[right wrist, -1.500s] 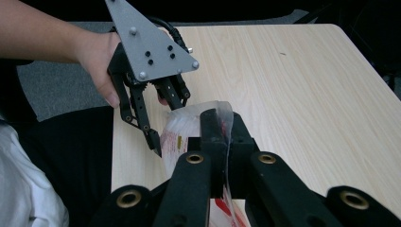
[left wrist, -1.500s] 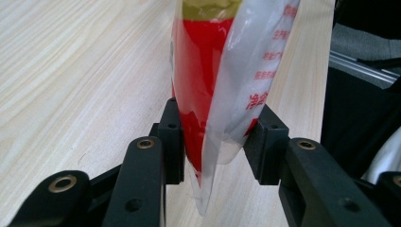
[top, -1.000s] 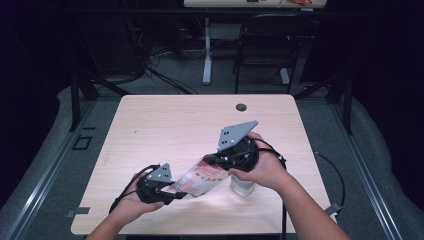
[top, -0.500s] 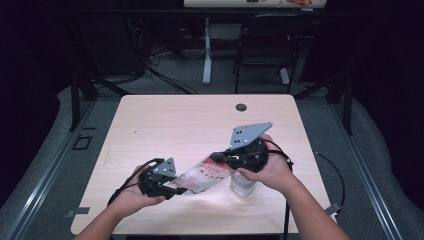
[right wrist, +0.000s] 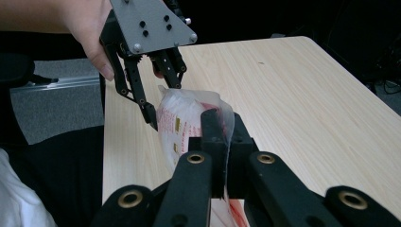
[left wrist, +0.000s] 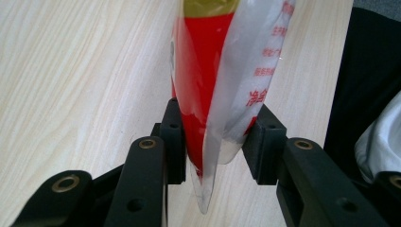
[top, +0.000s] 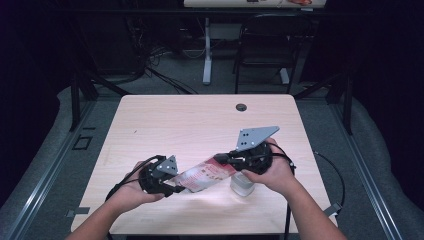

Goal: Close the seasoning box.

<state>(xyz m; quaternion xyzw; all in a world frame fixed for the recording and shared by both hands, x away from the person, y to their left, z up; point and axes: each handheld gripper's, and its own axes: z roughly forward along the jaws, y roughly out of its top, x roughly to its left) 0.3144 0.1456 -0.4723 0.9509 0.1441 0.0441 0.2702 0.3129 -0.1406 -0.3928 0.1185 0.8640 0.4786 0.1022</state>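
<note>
- Nearest the person, the left tool (top: 172,186) clamps the lower end of a red-and-clear plastic pouch (top: 207,175), one jaw on each face of the pouch (left wrist: 222,80).
- The pouch hangs stretched between both tools, slanting above the tabletop's (top: 200,125) near edge.
- The right tool (top: 223,159) pinches the pouch's upper edge, its jaws nearly together on the thin film (right wrist: 189,123).
- A small clear container (top: 242,184) stands on the tabletop under the right hand (top: 272,172).
- Farther off, a dark round grommet (top: 241,107) sits near the far edge.
</note>
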